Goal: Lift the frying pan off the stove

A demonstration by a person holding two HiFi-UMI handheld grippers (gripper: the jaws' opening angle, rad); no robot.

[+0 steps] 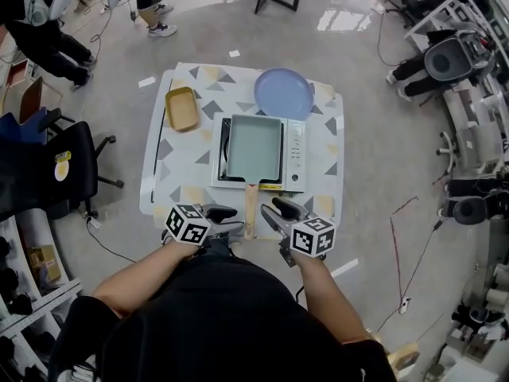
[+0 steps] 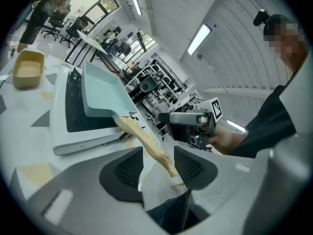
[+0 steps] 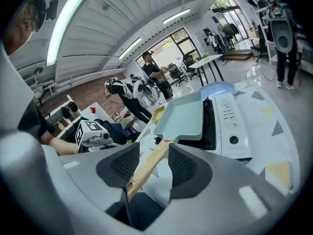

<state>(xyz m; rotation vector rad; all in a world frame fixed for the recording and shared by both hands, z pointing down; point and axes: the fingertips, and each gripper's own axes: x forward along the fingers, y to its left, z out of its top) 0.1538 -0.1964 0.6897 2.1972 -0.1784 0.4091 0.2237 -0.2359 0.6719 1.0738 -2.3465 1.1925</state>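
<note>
A pale green rectangular frying pan [image 1: 254, 147] sits on a white portable stove [image 1: 295, 153] at the middle of the table. Its wooden handle [image 1: 250, 209] points toward me. My left gripper [image 1: 231, 213] is just left of the handle's end and my right gripper [image 1: 274, 208] just right of it. In the left gripper view the handle [image 2: 146, 143] runs between the open jaws of the left gripper [image 2: 157, 165], clear of the pads. In the right gripper view the handle [image 3: 145, 173] lies between the spread jaws of the right gripper [image 3: 154, 164], with a gap at the right pad.
A blue plate [image 1: 284, 92] lies behind the stove and a yellow container [image 1: 182, 108] at the back left of the patterned table [image 1: 179, 189]. A black office chair [image 1: 56, 165] stands to the left. People stand at the far left [image 1: 48, 38]; machines line the right side.
</note>
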